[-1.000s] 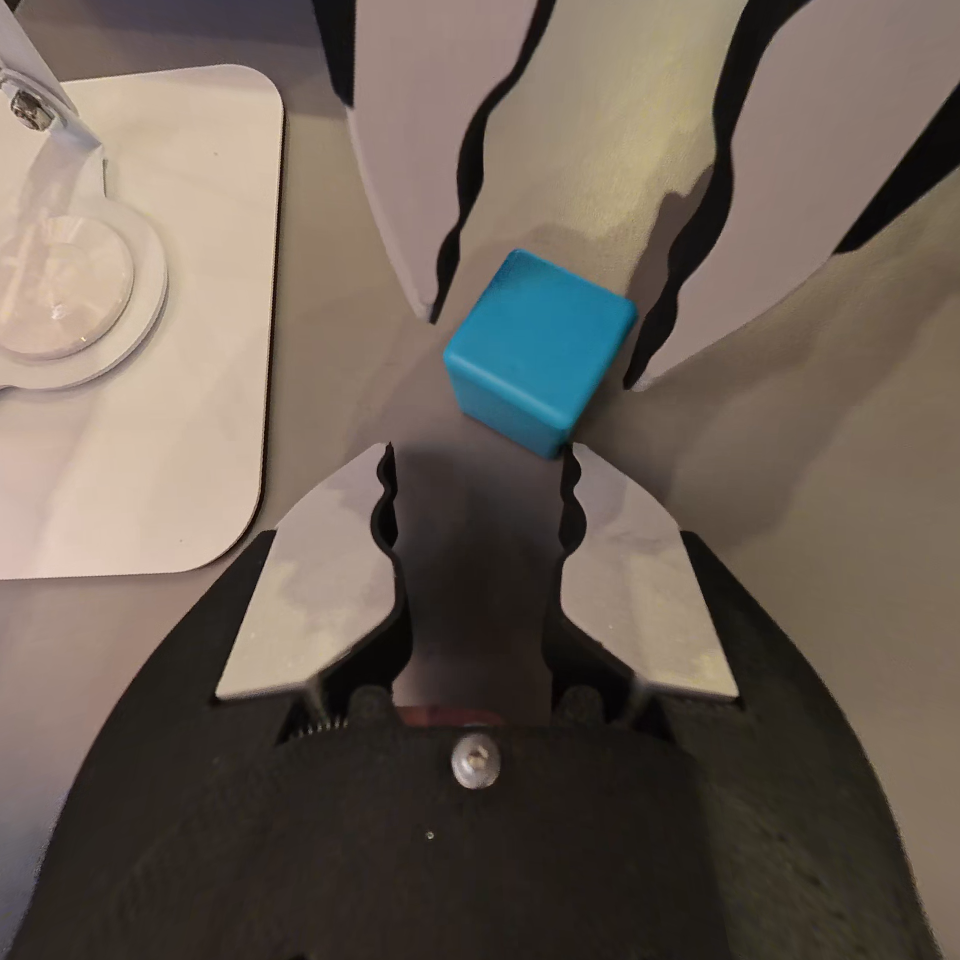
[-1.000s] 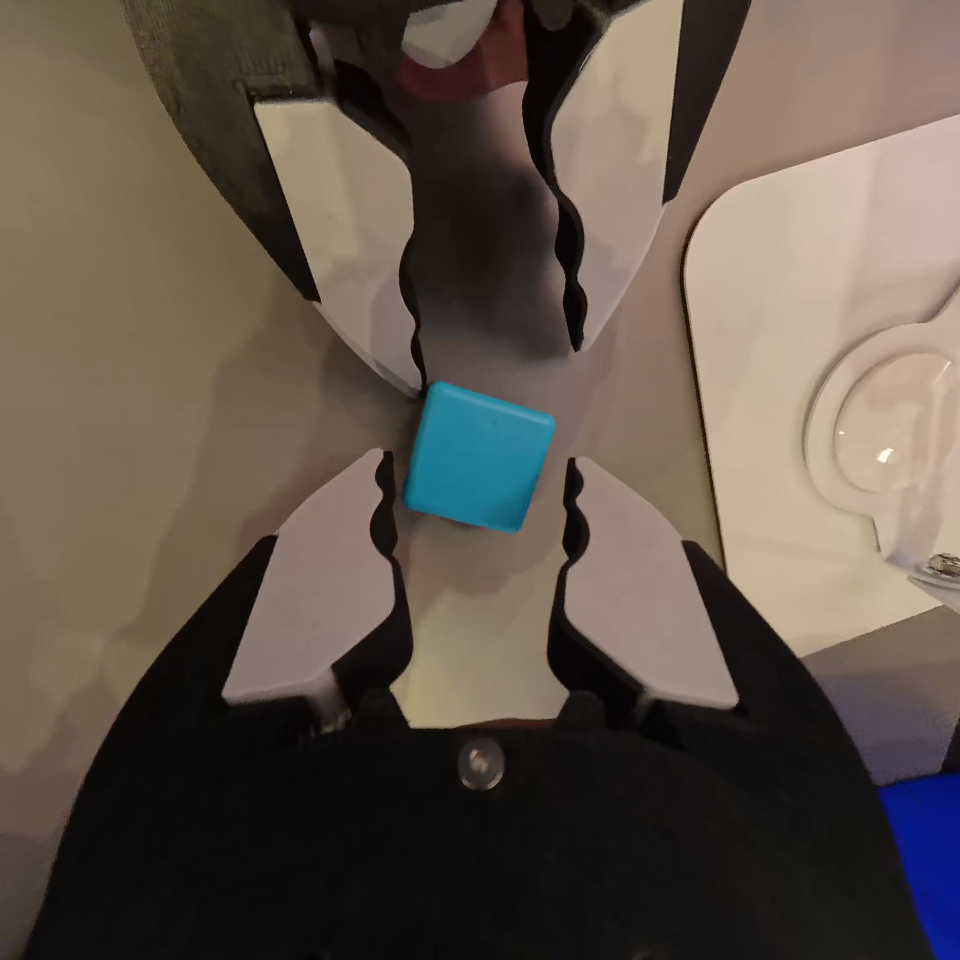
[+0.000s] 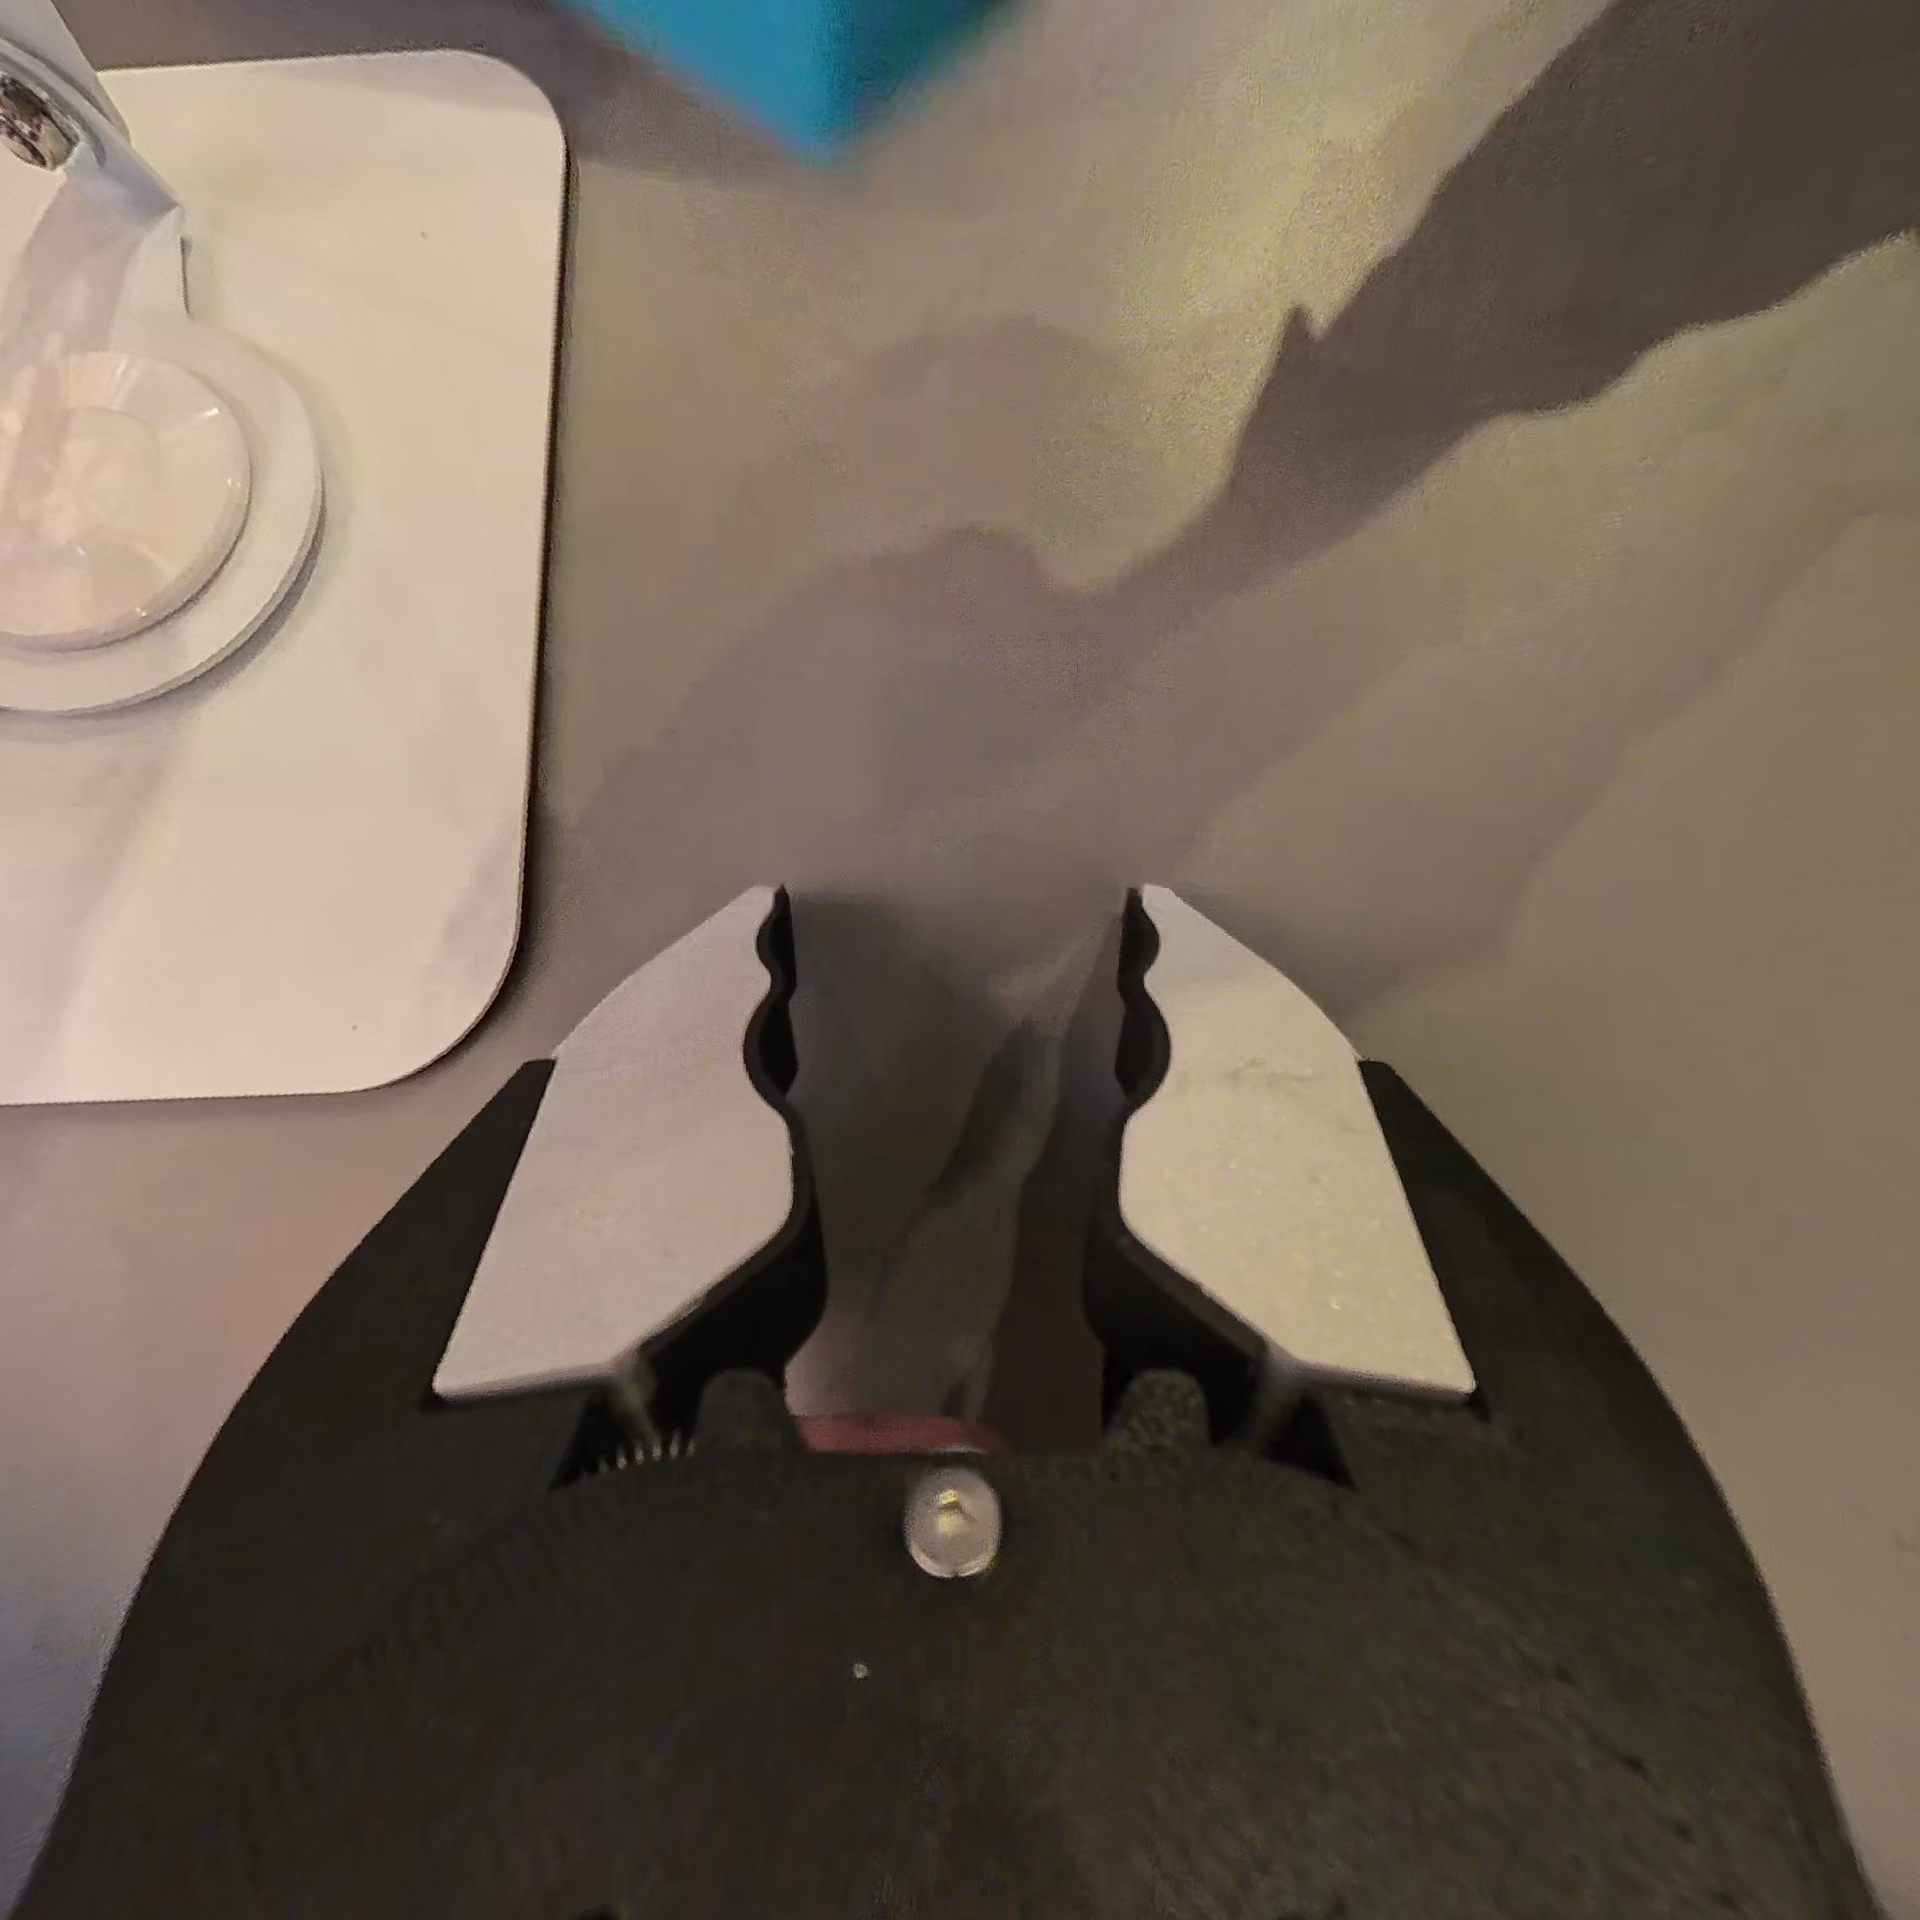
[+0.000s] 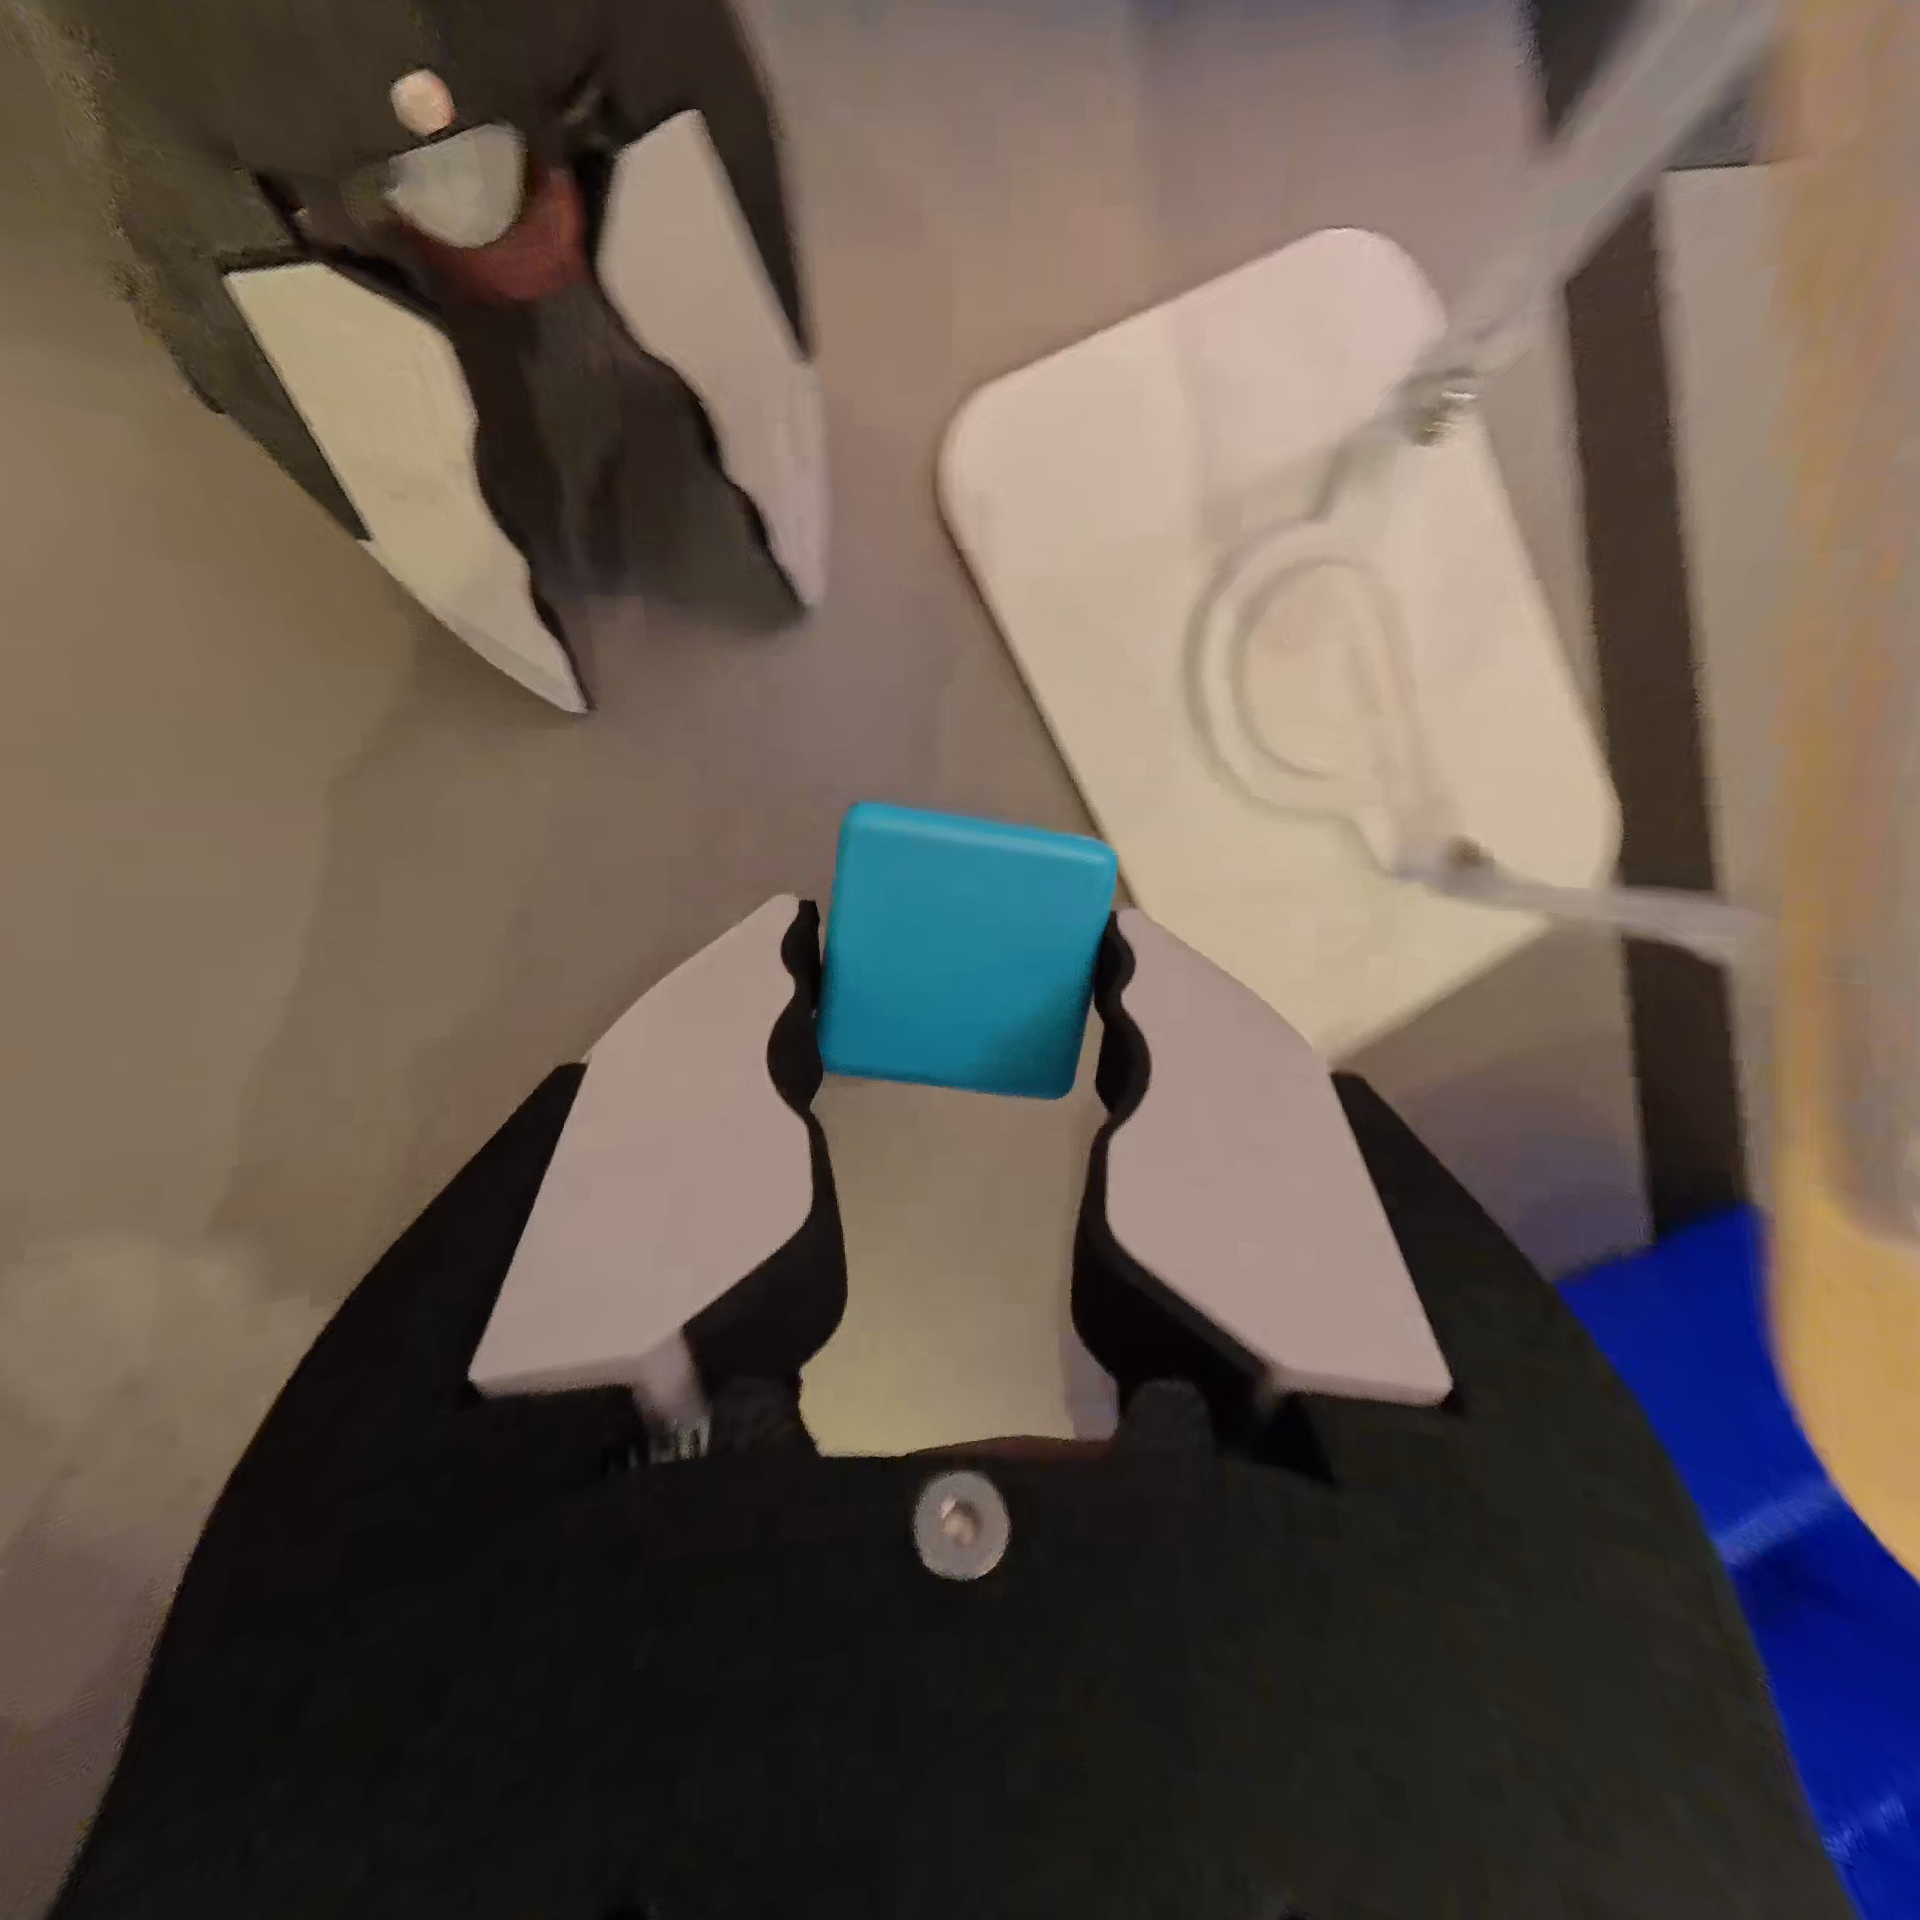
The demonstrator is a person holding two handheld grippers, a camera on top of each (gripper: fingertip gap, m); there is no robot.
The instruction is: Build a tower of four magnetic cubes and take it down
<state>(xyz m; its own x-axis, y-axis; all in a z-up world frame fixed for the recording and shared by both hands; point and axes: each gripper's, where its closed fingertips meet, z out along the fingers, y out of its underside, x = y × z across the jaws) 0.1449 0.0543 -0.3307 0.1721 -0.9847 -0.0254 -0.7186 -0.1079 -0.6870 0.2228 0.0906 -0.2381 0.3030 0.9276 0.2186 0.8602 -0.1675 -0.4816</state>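
A second ago the blue cube [image 4: 961, 961] sat on the table [image 4: 260, 935] between both tongs; now the right tongs [image 4: 956, 914] are clamped on it and carry it off the table, so 1 cube is probably heading for placement. The left tongs [image 3: 954, 894] stand apart, empty. Only the right wrist view shows the grip; the left catches just a blurred blue corner, with the white stand [image 3: 416, 520] beside
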